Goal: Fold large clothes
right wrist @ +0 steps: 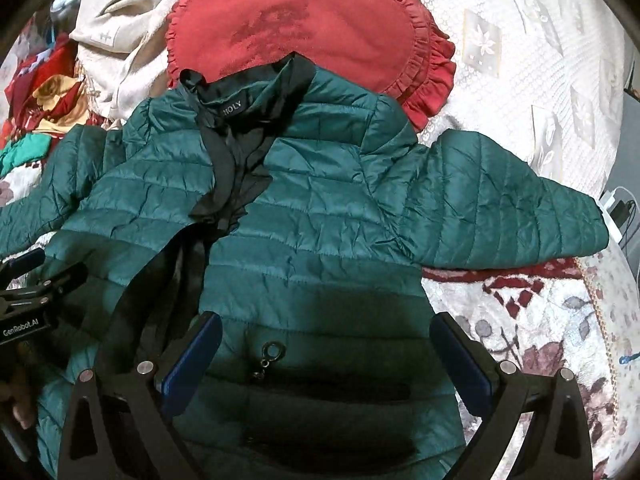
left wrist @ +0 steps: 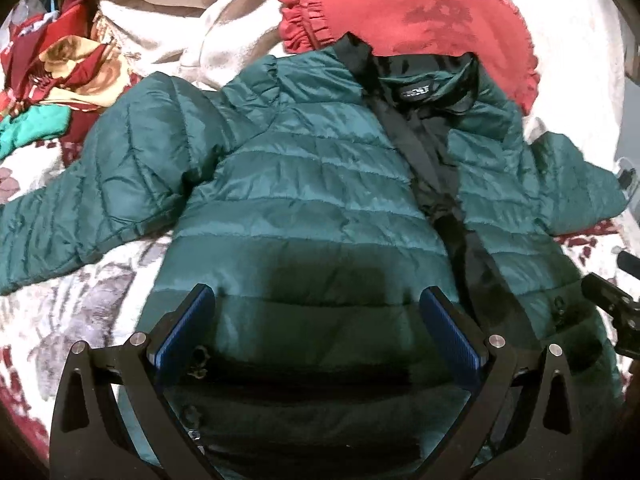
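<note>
A dark green quilted puffer jacket (left wrist: 312, 200) lies front-up and unzipped on a floral bedspread (right wrist: 540, 320), its long axis running away from the cameras, collar (right wrist: 256, 92) at the far end touching a red ruffled pillow (right wrist: 320, 28), hem nearest, both sleeves spread sideways. The left tongs (left wrist: 318, 308) and right tongs (right wrist: 326, 336) hover over the hem, each with jaws wide apart, gripping nothing.

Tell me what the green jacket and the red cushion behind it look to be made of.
Green jacket: likely thin nylon or polyester shell, slightly glossy, quilted in puffy stitched bands, with a shiny black lining at the collar. Red cushion: matte woven fabric, perhaps cotton, with a gathered ruffle edge.
</note>
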Action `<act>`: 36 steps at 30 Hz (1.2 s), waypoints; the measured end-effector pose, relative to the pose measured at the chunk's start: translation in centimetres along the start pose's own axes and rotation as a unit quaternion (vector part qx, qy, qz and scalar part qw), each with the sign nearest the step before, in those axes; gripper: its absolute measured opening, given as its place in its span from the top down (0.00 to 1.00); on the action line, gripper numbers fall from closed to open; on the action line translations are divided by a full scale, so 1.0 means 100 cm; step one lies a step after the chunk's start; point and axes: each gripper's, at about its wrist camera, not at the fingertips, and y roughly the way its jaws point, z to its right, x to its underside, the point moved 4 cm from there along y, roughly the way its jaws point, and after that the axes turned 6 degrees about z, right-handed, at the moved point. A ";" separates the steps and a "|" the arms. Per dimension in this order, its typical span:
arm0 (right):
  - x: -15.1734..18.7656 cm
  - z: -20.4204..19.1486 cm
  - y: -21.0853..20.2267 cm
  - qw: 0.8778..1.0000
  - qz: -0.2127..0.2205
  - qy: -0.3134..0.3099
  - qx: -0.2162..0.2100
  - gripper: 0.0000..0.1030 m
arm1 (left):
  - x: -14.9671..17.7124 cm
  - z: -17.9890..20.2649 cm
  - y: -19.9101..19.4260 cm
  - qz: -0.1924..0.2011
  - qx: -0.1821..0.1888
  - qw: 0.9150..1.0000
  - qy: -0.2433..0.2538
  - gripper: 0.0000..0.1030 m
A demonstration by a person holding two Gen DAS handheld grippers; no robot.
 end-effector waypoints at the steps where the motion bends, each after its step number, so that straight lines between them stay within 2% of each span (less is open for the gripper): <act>1: 0.000 0.000 -0.001 1.000 0.000 0.003 -0.001 0.00 | 0.000 0.000 0.000 -0.001 0.002 1.000 0.000 0.00; 8: 0.000 0.005 -0.003 1.000 0.006 0.010 -0.008 0.00 | -0.001 0.006 0.003 -0.028 0.015 0.999 0.016 0.00; 12: -0.001 0.005 -0.003 1.000 0.008 0.013 -0.009 0.00 | 0.000 0.006 0.003 -0.024 0.005 0.999 0.021 0.00; 20: 0.000 0.007 -0.001 1.000 0.006 0.013 -0.008 0.00 | 0.001 -0.001 0.004 -0.025 0.009 1.000 -0.002 0.00; 36: 0.000 0.006 -0.004 1.000 0.010 0.016 -0.009 0.00 | 0.003 0.001 0.005 -0.032 0.010 0.999 -0.001 0.00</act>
